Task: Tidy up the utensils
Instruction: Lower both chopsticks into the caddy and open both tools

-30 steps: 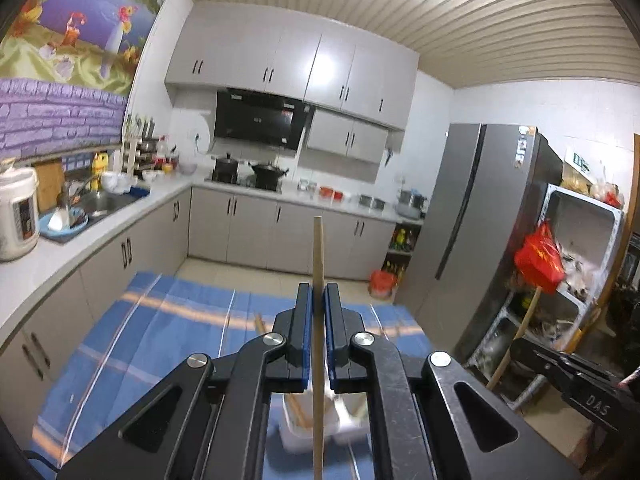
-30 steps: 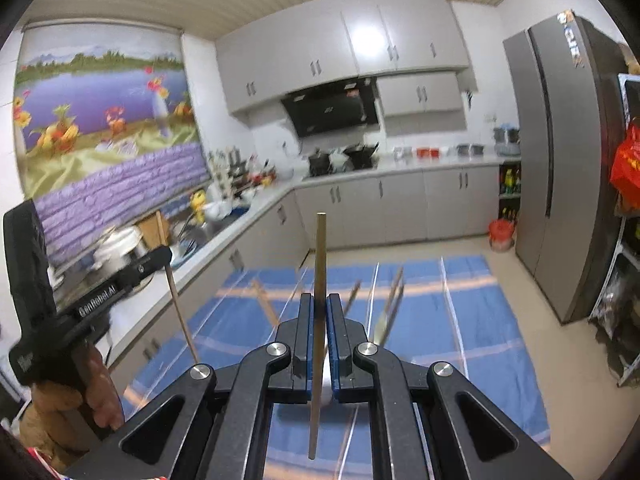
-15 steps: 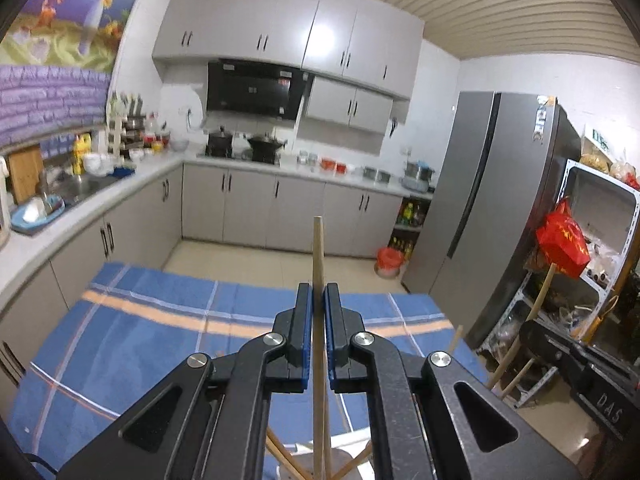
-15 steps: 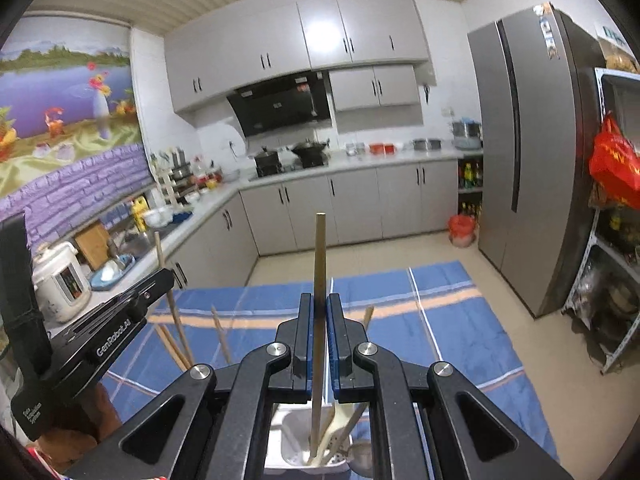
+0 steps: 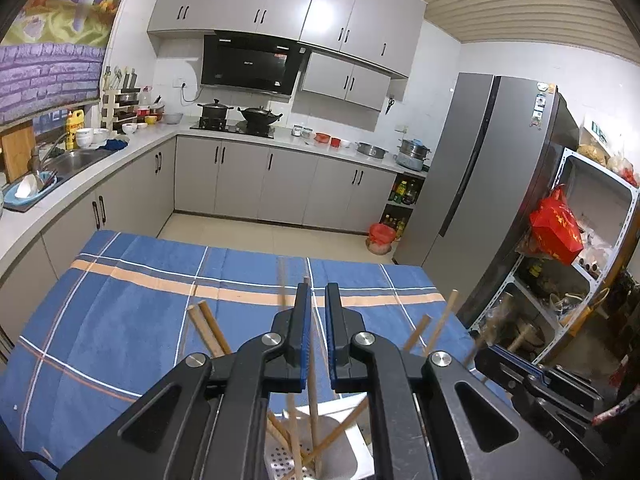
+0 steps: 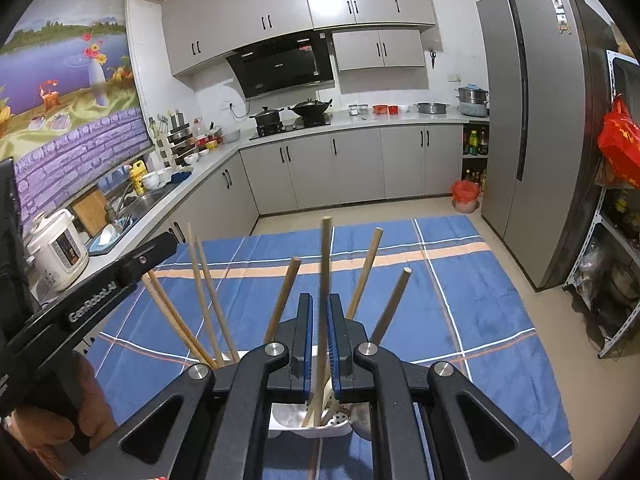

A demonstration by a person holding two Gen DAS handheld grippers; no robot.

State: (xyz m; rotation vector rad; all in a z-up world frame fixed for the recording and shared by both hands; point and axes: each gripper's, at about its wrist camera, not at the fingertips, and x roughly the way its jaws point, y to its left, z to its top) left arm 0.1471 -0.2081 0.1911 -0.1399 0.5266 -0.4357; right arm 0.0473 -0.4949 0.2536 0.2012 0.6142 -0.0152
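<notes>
A white utensil holder point(image 5: 352, 454) with a perforated bottom stands on the blue striped tablecloth point(image 5: 120, 312), right under both grippers. Several wooden chopsticks point(image 6: 204, 300) lean in it. My left gripper point(image 5: 317, 300) has its jaws slightly apart; a chopstick point(image 5: 314, 400) stands loose between them with its tip down in the holder. My right gripper point(image 6: 319, 312) also has a small gap between its jaws, and a chopstick point(image 6: 325, 264) runs between them into the holder point(image 6: 320, 426). The left gripper's body point(image 6: 100, 292) shows at left in the right wrist view.
The table stands in a kitchen. A grey counter with sink point(image 5: 68, 160), rice cooker point(image 6: 56, 248) and stove point(image 5: 236, 120) runs along the left and back. A grey fridge point(image 5: 480, 184) and a metal shelf point(image 5: 580, 264) with a red bag stand at right.
Both grippers have come down over the holder. Their jaws have parted a little, and the two chopsticks they gripped now drop into the holder.
</notes>
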